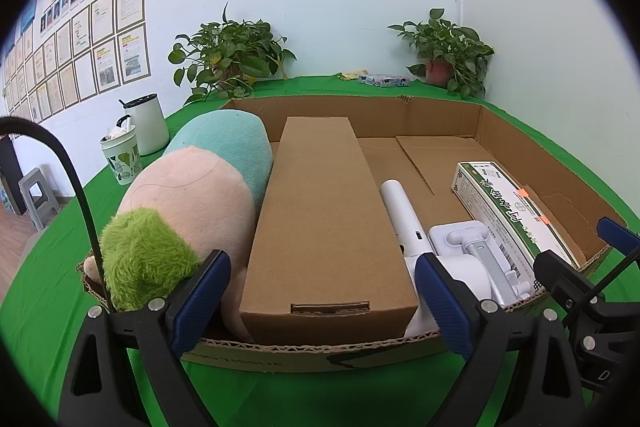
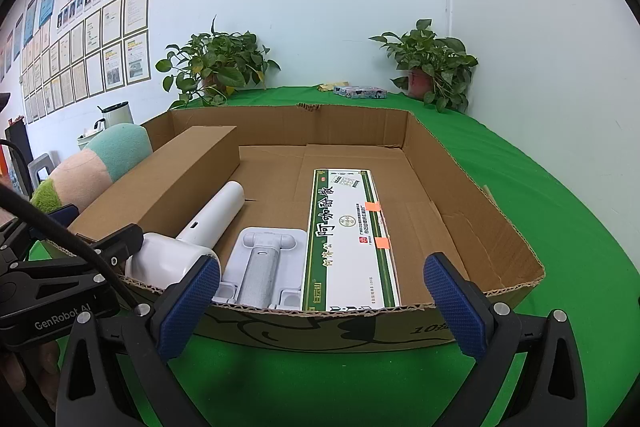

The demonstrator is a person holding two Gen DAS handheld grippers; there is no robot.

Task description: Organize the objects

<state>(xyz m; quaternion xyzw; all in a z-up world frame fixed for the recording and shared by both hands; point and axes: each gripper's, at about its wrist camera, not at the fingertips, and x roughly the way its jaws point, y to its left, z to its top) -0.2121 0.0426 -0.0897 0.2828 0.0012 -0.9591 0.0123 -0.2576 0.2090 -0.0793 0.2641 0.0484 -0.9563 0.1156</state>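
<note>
A shallow cardboard tray (image 1: 320,353) (image 2: 472,183) on the green table holds a plush toy (image 1: 188,203) (image 2: 86,173), a long brown carton (image 1: 320,219) (image 2: 176,183), a white hair dryer (image 1: 404,223) (image 2: 200,231), a white phone stand (image 1: 472,247) (image 2: 260,259) and a white-and-green medicine box (image 1: 512,211) (image 2: 348,239). My left gripper (image 1: 320,297) is open and empty at the tray's near edge, in front of the carton. My right gripper (image 2: 320,303) is open and empty at the near edge, in front of the medicine box and the stand.
Two potted plants (image 1: 228,55) (image 1: 448,51) and a small printed box (image 1: 382,79) stand at the table's back. A white kettle (image 1: 146,123) and a patterned cup (image 1: 122,159) stand left of the tray. A grey stool (image 1: 38,193) is on the floor at left.
</note>
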